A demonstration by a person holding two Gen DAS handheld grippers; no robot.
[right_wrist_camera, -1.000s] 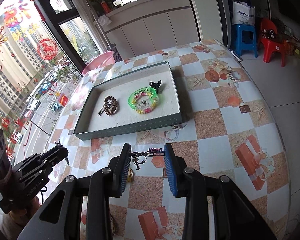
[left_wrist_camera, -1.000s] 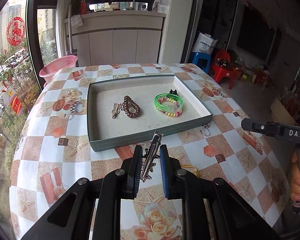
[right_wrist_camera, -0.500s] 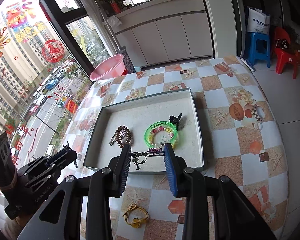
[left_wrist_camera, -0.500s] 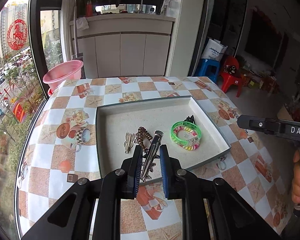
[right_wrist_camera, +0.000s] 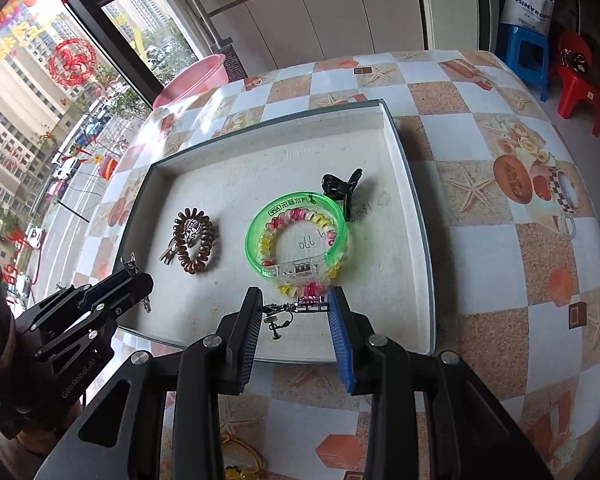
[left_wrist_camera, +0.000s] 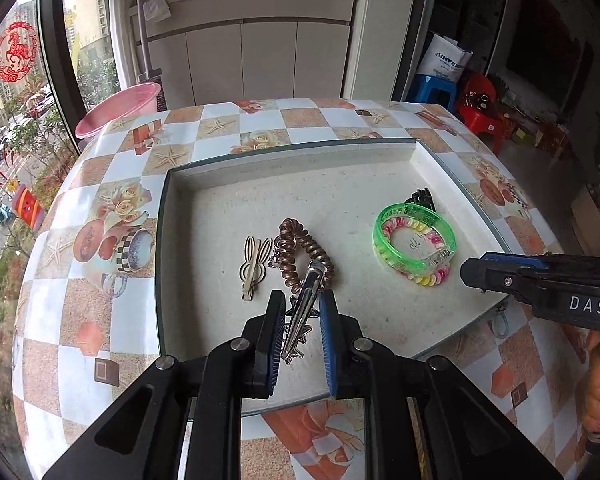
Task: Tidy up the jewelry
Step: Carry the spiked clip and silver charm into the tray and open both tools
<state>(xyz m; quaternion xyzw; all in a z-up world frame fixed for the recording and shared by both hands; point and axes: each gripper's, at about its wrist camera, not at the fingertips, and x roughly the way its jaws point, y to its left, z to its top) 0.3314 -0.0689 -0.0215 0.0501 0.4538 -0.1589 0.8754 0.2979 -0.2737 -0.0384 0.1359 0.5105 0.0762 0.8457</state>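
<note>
A grey-rimmed tray (left_wrist_camera: 162,240) (right_wrist_camera: 416,216) lies on the checked table. In it are a brown coil hair tie (left_wrist_camera: 296,252) (right_wrist_camera: 194,246), a cream rabbit clip (left_wrist_camera: 254,264), a green bangle (left_wrist_camera: 414,240) (right_wrist_camera: 296,236) around a coloured coil tie, and a black claw clip (right_wrist_camera: 342,188). My left gripper (left_wrist_camera: 300,334) is shut on a silver star hair clip (left_wrist_camera: 302,312), held over the tray's near part. My right gripper (right_wrist_camera: 296,312) is shut on a dangling earring with a purple bar (right_wrist_camera: 296,308), over the tray's near edge.
A yellow hair tie (right_wrist_camera: 240,464) lies on the table near me, partly hidden under the right gripper. A pink basin (left_wrist_camera: 120,108) stands beyond the table's far left edge. Blue and red stools (right_wrist_camera: 548,56) stand on the floor at the right.
Both grippers have moved forward from the table's near side to above the tray, each still holding its piece. The tray items have not moved.
</note>
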